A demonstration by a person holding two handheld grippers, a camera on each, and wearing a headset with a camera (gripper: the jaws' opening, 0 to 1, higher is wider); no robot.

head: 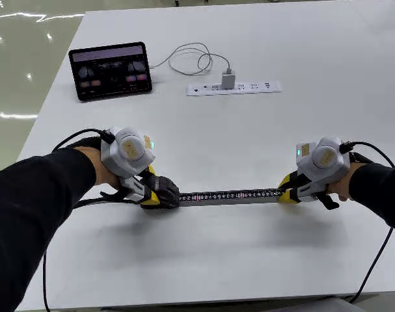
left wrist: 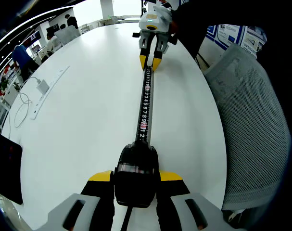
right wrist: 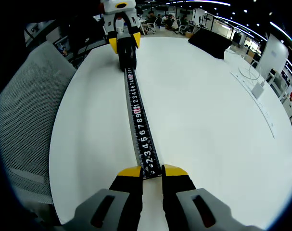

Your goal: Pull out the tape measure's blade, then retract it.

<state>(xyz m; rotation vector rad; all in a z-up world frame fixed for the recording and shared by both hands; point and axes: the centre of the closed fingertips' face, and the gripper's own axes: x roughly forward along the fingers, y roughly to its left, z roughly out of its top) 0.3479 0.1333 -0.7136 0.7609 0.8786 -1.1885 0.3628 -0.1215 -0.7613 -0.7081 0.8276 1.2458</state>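
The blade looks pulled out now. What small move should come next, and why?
Probably ease the right gripper toward the left gripper, letting the blade feed back into the case. The blade already spans the gap between them, its end clamped by the right gripper, the case by the left.

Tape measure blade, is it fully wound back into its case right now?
No, the blade spans the table from the case in the left tool to the right tool.
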